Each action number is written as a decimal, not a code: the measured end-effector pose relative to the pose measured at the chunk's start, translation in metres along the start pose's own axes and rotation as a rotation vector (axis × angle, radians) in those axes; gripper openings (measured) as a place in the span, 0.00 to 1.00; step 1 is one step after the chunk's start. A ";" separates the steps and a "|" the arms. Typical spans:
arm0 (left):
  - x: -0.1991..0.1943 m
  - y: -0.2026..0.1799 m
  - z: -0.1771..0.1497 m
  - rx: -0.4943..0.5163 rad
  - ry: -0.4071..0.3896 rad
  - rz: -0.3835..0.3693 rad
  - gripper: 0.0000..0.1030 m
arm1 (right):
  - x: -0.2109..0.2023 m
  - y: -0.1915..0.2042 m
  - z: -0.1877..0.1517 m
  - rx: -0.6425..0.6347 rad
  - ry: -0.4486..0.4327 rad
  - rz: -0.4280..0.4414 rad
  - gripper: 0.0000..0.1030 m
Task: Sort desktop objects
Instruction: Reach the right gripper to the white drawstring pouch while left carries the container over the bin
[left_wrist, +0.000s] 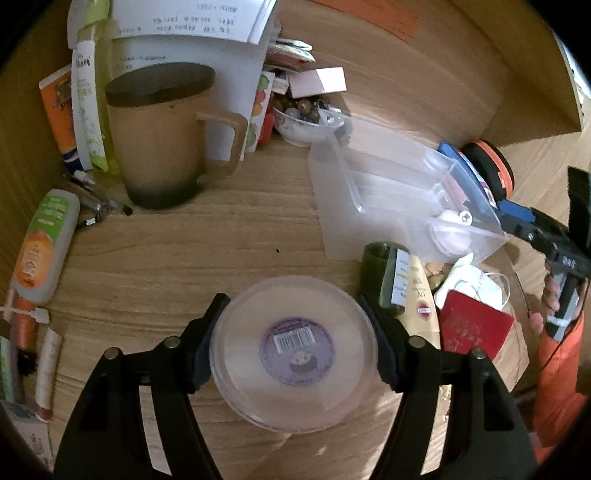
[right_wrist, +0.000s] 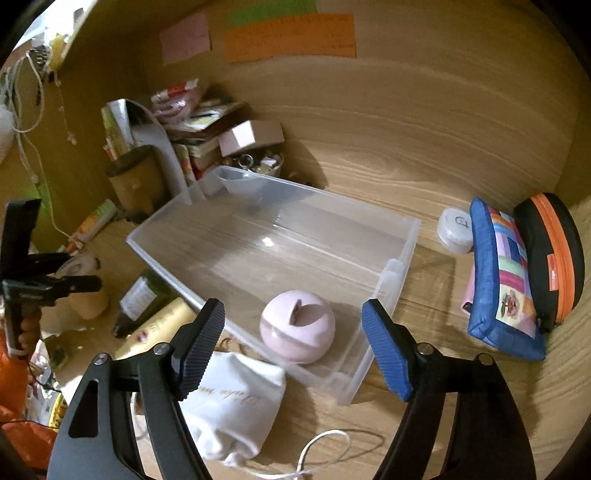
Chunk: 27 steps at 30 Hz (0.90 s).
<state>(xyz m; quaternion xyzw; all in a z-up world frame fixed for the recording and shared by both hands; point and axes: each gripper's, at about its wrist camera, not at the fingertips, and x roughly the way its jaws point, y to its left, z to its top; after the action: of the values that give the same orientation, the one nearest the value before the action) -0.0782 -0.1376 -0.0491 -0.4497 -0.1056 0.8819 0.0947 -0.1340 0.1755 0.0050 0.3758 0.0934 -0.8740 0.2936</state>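
Note:
My left gripper (left_wrist: 293, 341) is shut on a round clear plastic jar (left_wrist: 293, 354) with a purple barcode label, held above the wooden desk. A clear plastic bin (left_wrist: 388, 199) stands to the right of it; it also shows in the right wrist view (right_wrist: 273, 251). A pink round object (right_wrist: 297, 330) sits inside the bin's near end. My right gripper (right_wrist: 293, 345) is open and empty, hovering just over that pink object. The left gripper with the jar shows at the left edge of the right wrist view (right_wrist: 79, 273).
A tan lidded mug (left_wrist: 162, 136), tubes (left_wrist: 44, 247) and papers crowd the left. A green bottle (left_wrist: 388, 273), cream tube (left_wrist: 421, 299) and red booklet (left_wrist: 472, 325) lie by the bin. A white pouch (right_wrist: 232, 406), blue patchwork case (right_wrist: 506, 280), orange-black case (right_wrist: 554, 254) and small white jar (right_wrist: 456, 230) are nearby.

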 end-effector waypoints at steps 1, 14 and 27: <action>-0.002 0.000 0.002 -0.001 -0.002 -0.002 0.67 | -0.003 0.002 -0.001 -0.002 -0.012 0.006 0.72; -0.038 -0.034 0.081 0.066 -0.088 -0.014 0.67 | -0.019 0.021 -0.023 -0.040 -0.059 0.049 0.72; 0.056 -0.081 0.121 0.102 0.019 -0.046 0.67 | -0.022 0.011 -0.046 0.019 -0.051 0.074 0.78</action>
<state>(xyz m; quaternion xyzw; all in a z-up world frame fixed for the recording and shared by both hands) -0.2036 -0.0574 -0.0009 -0.4502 -0.0701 0.8793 0.1387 -0.0875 0.1939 -0.0107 0.3596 0.0634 -0.8726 0.3245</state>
